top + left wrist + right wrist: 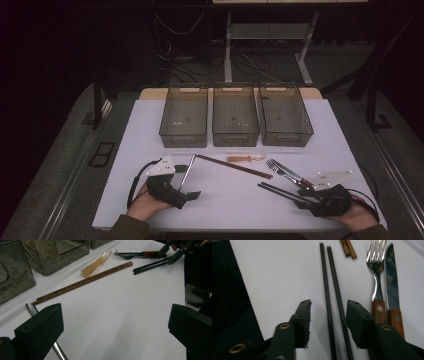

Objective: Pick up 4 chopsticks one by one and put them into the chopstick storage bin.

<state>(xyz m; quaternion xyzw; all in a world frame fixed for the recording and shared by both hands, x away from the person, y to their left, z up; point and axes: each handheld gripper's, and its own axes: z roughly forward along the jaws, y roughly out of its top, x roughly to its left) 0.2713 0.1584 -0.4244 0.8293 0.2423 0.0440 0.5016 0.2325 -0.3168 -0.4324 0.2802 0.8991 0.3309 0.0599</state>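
1. We see the right hand-held gripper (328, 315) low over the white bench (225, 195), its two blocky black jaws standing apart with the pair of black chopsticks (332, 302) running between them (no jaw pressing on them as far as we can tell).
2. The black chopsticks are thin, straight, matte rods lying side by side on the bench at its near right, their far tips pointing toward the middle.
3. Just beside them lie a shiny metal fork (375, 272) and a knife (392, 280), each with a reddish wooden handle set with a pale rivet.
4. The left hand-held gripper (189, 194) rests at the near left with its jaws wide apart, gripping nothing; a slim silvery metal utensil (32, 308) lies under one jaw.
5. Across the middle we find a pair of long brown wooden chopsticks (82, 283) and a small translucent amber spoon (96, 263) with a rounded handle.
6. Three smoky, see-through rectangular plastic bins (235, 120) stand in a row along the far side.
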